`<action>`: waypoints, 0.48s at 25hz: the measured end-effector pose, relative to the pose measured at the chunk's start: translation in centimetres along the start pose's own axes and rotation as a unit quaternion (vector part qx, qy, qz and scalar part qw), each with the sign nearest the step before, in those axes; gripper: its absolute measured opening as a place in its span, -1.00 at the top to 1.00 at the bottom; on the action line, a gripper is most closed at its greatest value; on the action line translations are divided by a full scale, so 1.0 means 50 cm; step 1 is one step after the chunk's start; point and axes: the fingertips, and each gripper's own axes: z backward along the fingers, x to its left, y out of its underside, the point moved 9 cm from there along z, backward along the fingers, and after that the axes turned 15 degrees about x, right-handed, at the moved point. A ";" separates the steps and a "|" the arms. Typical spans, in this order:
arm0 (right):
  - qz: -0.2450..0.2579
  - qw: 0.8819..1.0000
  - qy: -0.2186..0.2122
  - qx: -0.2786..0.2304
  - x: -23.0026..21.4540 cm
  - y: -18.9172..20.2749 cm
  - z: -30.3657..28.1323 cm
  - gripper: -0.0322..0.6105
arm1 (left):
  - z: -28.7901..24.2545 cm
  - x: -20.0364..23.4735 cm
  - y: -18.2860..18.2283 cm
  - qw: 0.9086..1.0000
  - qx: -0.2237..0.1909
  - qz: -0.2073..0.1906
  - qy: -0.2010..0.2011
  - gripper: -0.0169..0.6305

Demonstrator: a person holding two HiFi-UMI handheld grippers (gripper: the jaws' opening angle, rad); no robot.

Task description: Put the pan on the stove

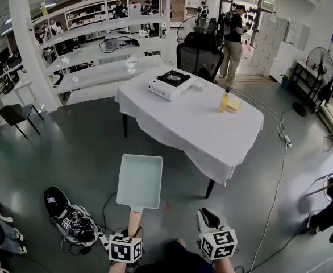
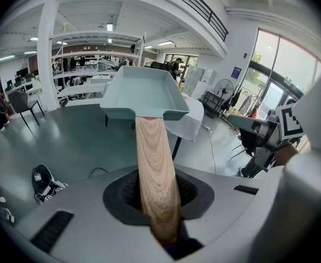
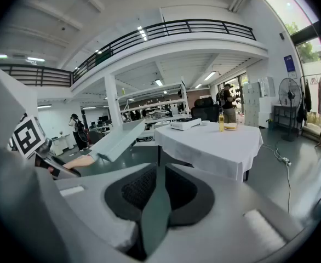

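The left gripper [image 1: 133, 232] is clenched on the wooden handle [image 2: 156, 174] of the pan [image 1: 140, 181], so the pale green square pan sticks out ahead of it, carried in the air over the grey floor in the lower middle of the head view. The grip sits low on the handle, probably so the tray end stays clear of the jaws and can be set down flat. In the left gripper view the handle runs up the centre of the frame, squeezed between the dark pads [image 2: 129, 188], its end tucked behind them. The pan's body is well beyond the fingertips, at upper centre. The right gripper [image 1: 207, 219] hangs at lower right of the head view beside the left one; in its own view its jaws meet at the tips with nothing between them, so it looks like a spare hand for now. The stove [image 1: 170, 83] sits on the far left corner of the white table [image 1: 200, 129], at upper centre of the head view, with a yellow bottle [image 1: 224, 101] to its right. The pan is well apart from the stove, so the carry to the table appears to be ahead
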 end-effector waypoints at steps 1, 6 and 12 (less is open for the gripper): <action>-0.001 1.000 0.003 -0.007 0.016 0.006 0.016 0.73 | 0.013 0.008 0.014 1.000 -0.002 0.000 0.000 0.75; -0.006 0.999 0.029 -0.034 0.075 0.047 0.088 0.89 | 0.066 0.025 0.083 1.000 -0.013 -0.010 -0.009 0.75; -0.020 0.997 0.032 -0.061 0.138 0.094 0.152 0.89 | 0.105 0.033 0.150 0.999 -0.019 -0.030 -0.012 0.75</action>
